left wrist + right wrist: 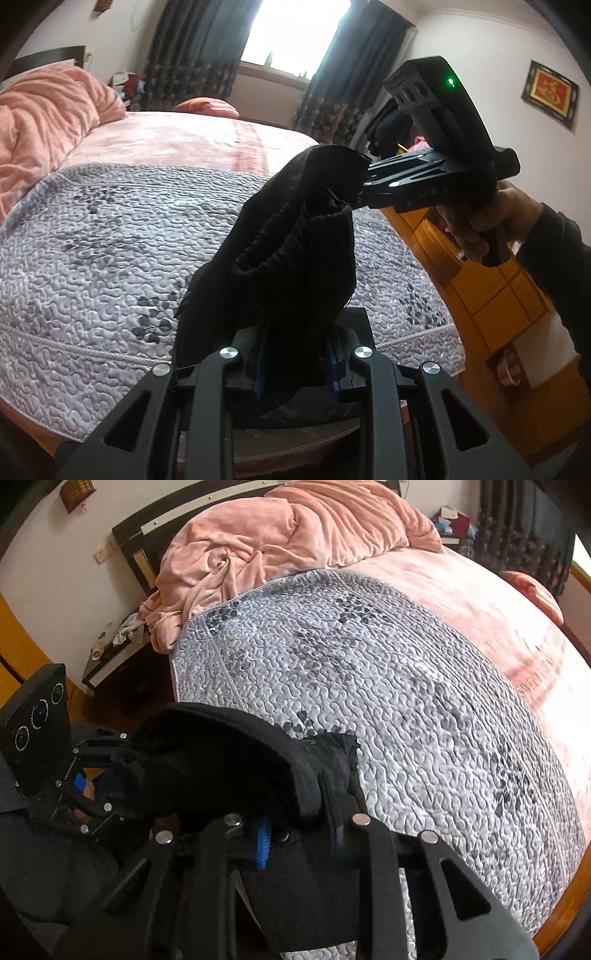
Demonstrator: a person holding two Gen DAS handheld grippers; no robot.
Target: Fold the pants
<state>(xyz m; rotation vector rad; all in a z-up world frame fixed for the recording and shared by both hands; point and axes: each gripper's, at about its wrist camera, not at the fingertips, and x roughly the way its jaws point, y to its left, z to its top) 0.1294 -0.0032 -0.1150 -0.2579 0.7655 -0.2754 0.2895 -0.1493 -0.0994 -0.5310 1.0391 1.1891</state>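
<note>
On the left, a heap of pink blanket [40, 122] sits bunched at the head of the bed, with the grey quilted bedspread [110, 258] stretched across the near half. No box, basket or other container anywhere in view. Centre now: the left gripper [295, 363] is clamped on the black pants [295, 240], cloth bunched between its blue pads, and the fabric rises in a dark hump that blocks part of the bedspread behind it. Moving right, the right gripper [360, 177] is pinched on the far top edge of the same garment, held up off the bed, a hand [484, 225] wrapped round its handle. Behind it stands orange wooden furniture [491, 295]; a framed red picture [550, 94] hangs on the wall.
</note>
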